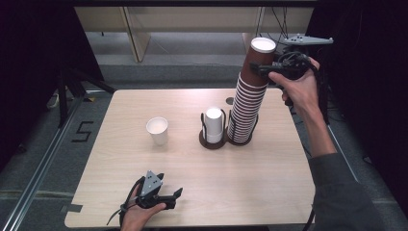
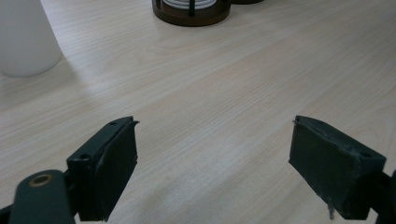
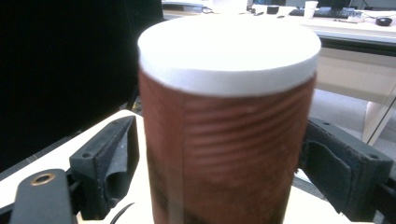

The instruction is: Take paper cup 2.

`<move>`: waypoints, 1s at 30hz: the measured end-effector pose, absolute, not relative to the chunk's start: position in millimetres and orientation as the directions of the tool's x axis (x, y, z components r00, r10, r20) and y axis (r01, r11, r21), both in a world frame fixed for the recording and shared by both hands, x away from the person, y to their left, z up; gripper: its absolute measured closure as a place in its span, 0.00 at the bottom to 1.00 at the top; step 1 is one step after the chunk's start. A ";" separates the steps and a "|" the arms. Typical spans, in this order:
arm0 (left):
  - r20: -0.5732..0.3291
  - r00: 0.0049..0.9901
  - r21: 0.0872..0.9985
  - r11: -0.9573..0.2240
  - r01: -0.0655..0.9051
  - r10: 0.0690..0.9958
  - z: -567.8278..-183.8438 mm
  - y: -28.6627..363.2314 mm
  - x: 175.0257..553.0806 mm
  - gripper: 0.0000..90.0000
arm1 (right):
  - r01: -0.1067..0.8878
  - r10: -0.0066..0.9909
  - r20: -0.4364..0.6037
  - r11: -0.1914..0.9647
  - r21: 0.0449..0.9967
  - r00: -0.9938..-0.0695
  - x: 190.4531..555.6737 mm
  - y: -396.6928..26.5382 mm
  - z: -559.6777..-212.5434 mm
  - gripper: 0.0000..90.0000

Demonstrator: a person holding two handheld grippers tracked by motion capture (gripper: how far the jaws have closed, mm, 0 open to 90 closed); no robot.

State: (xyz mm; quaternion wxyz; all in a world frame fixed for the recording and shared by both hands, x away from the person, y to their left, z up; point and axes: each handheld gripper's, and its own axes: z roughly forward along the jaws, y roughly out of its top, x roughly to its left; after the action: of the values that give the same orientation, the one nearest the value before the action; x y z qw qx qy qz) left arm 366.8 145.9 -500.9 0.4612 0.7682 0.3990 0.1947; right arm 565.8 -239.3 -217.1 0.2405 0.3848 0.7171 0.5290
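A tall leaning stack of upturned brown paper cups (image 1: 245, 115) stands in a round holder at the table's right. My right gripper (image 1: 263, 70) is shut on the top brown cup (image 1: 260, 55), held high at the stack's upper end. In the right gripper view this ribbed cup (image 3: 224, 130) with its white bottom sits between both pads of the gripper (image 3: 219, 158). My left gripper (image 1: 169, 185) rests low near the table's front edge. Its jaws stand open over bare wood in the left gripper view (image 2: 215, 154).
A white cup (image 1: 158, 130) stands upright left of centre, also at the far left (image 2: 25, 42). Upturned white cups (image 1: 213, 124) sit in a second dark holder (image 1: 212, 142) beside the brown stack. The light wooden table (image 1: 144, 163) ends close behind the left hand.
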 end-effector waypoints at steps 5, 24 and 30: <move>-0.066 0.609 0.861 -0.263 0.435 0.790 -500.8 146.2 366.7 0.16 | 0.294 0.814 0.041 0.162 0.942 -0.580 575.5 -231.2 -218.1 0.17; -0.057 0.616 0.853 -0.283 0.440 0.785 -501.0 146.1 366.8 0.16 | 0.254 0.820 0.035 0.135 0.958 -0.571 569.2 -230.6 -193.1 0.21; -0.058 0.618 0.852 -0.283 0.440 0.784 -501.5 145.2 366.6 0.16 | 0.221 0.823 0.029 0.118 0.968 -0.568 565.4 -231.3 -178.9 0.21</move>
State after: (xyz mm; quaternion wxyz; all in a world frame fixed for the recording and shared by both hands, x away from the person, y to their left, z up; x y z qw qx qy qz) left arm 366.6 145.2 -501.5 0.4513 0.7781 0.3932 0.1905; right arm 565.4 -231.3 -178.9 0.2743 0.3752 0.6956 0.5479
